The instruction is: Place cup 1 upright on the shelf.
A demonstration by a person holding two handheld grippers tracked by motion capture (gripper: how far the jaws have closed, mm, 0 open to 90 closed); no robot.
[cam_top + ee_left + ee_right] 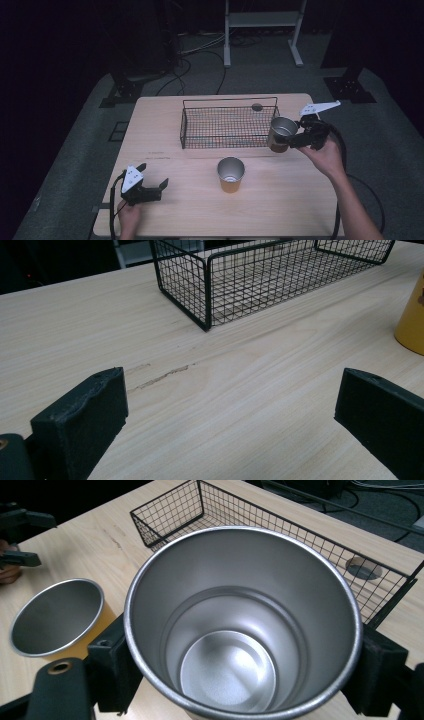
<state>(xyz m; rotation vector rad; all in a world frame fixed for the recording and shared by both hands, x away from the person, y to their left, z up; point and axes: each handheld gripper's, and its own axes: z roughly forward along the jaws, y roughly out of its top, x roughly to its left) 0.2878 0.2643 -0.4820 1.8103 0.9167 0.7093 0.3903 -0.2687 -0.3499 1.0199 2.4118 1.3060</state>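
Observation:
A steel cup with a yellow outside hangs upright beside the right end of the black wire basket, a little above the table. My right gripper is shut on its sides. A second cup of the same kind stands upright on the table in front of the basket. My left gripper rests low near the front left corner, open, with bare wood between its black fingers.
The light wooden table has a round cable hole behind the basket. The basket holds nothing. On the dark floor beyond lie cables and the feet of a white stand.

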